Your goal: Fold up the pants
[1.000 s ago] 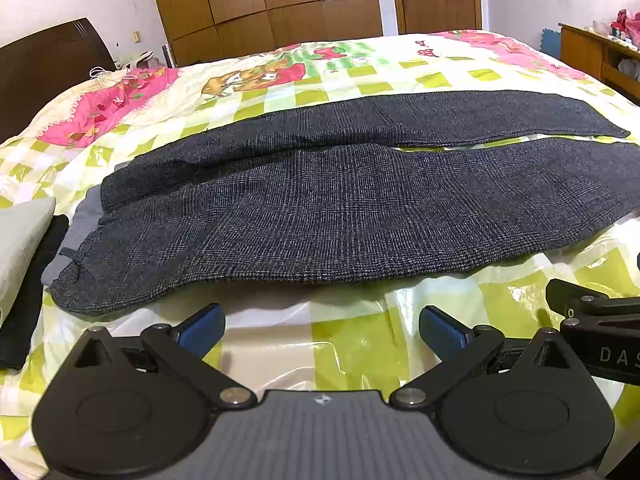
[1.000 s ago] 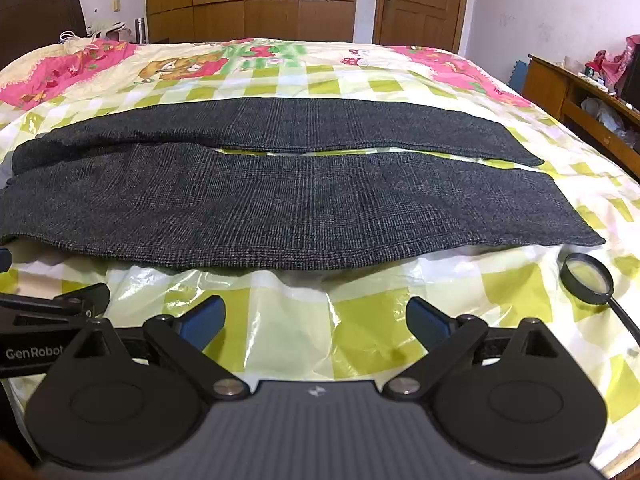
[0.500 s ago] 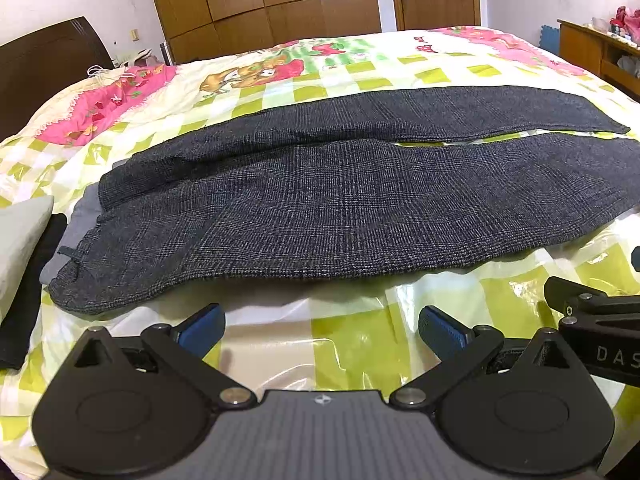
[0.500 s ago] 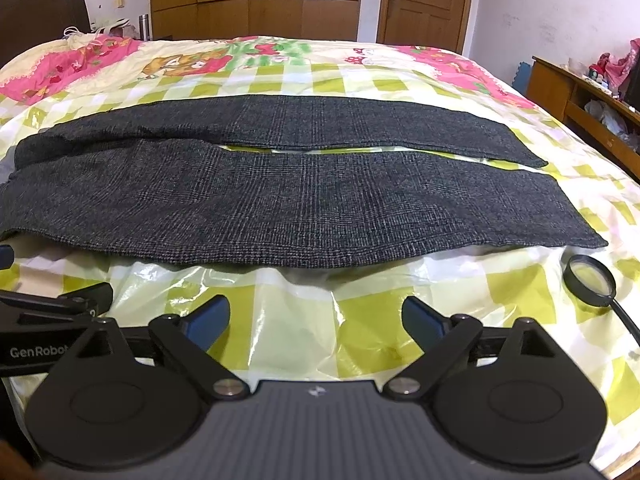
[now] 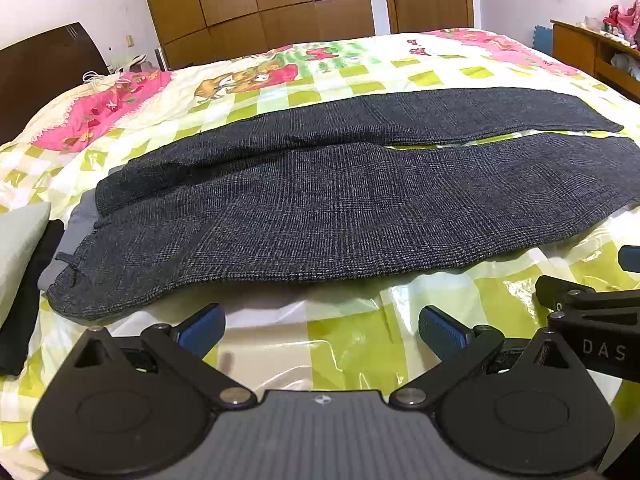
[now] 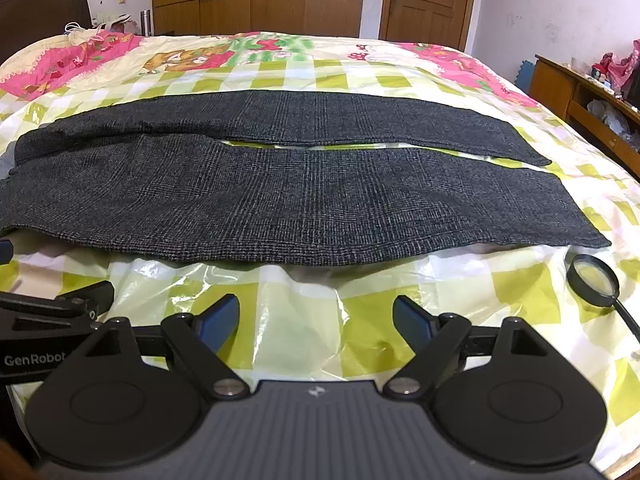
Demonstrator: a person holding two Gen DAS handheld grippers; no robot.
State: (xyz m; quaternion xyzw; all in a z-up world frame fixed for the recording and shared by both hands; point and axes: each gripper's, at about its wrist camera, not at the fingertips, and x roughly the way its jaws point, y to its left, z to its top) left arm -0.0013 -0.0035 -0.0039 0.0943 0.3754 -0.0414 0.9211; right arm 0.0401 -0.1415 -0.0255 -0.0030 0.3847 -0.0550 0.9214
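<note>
On the bed, left wrist view: one pair of dark grey checked woven pants (image 5: 340,208), laid flat across a green-and-white checked bedspread under clear plastic sheeting (image 5: 352,344). Waistband to the left, near a folded pale grey cloth (image 5: 20,240) and a black garment (image 5: 28,300) at the frame edge; both legs run to the right, side by side, a narrow strip of bedspread showing between them from about mid-length. Left gripper (image 5: 322,326): blue-padded fingers spread wide, nothing between them, held over the plastic just short of the near edge of the pants, not touching the cloth. Part of the other tool's black frame enters at the right.

Right wrist view: same pants (image 6: 304,200), hems to the right, near leg ending close to a round black-rimmed magnifying glass (image 6: 594,276) lying on the bedspread beside it. Right gripper (image 6: 316,318): fingers likewise apart and empty, over the plastic just before the near leg. Whether the far leg lies fully smooth at the waist end is hard to judge; a shallow ridge seems to show there.

Condition of task: spreading done; no fold yet made. Remaining, by estimate: lay one leg over the other, then fold the length in on itself.
</note>
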